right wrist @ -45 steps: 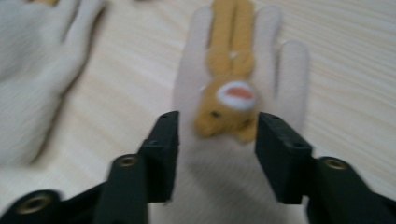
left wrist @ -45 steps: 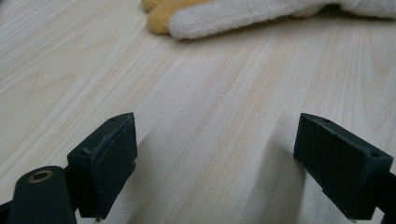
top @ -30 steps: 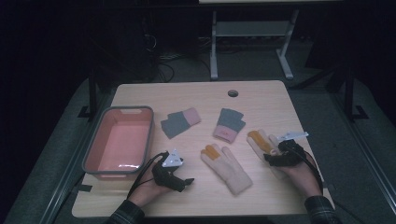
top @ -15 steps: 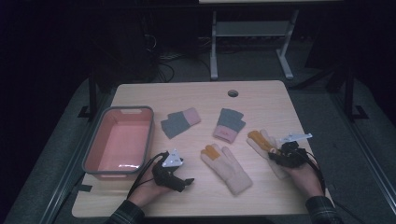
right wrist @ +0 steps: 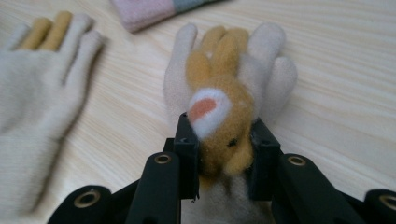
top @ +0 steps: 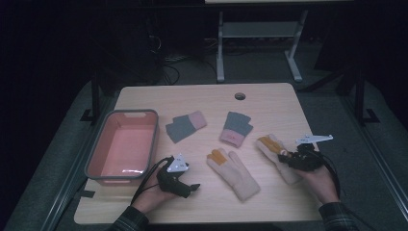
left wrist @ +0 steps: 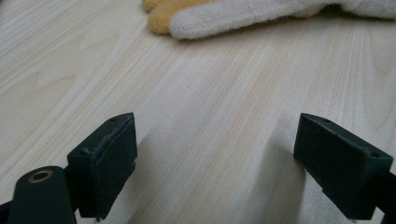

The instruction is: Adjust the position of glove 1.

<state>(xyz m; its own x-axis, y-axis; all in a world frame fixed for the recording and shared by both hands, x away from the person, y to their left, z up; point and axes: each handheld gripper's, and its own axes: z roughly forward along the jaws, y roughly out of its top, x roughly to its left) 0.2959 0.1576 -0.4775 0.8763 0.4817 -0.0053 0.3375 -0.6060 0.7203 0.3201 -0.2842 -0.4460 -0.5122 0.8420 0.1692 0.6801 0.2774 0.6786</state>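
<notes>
The wooden table (top: pixel 269 103) carried everything, with the pink bin (top: pixel 123 146) standing empty at its left side. Two grey-and-pink mitts lay toward the far middle, one left (top: pixel 185 126) and one right (top: pixel 235 127). Nearer you, a cream glove (top: pixel 235 172) with orange fingertips lay in the middle, and its mate, the animal glove (top: pixel 274 151), lay at the right with fingers pointing far and left and its cuff toward your right hand.

Your right gripper (right wrist: pixel 224 154) had just been closing, and its jaws were clamped on the raised orange animal figure (right wrist: pixel 222 126) on the back of that glove. So the glove's long axis ran straight away from the gripper, cuff beneath it and fingertips beyond. The bin lay well off to the left, across the other glove; carrying the held glove there would mean lifting it clear first, I judge.

Your left gripper (left wrist: pixel 224 163) rested low near the bin's near right corner, jaws spread apart with bare table between them, the cream glove's fingertips just beyond. That hand was the nearer one to both the middle glove and the bin.

No brand, label or writing could be read anywhere.
</notes>
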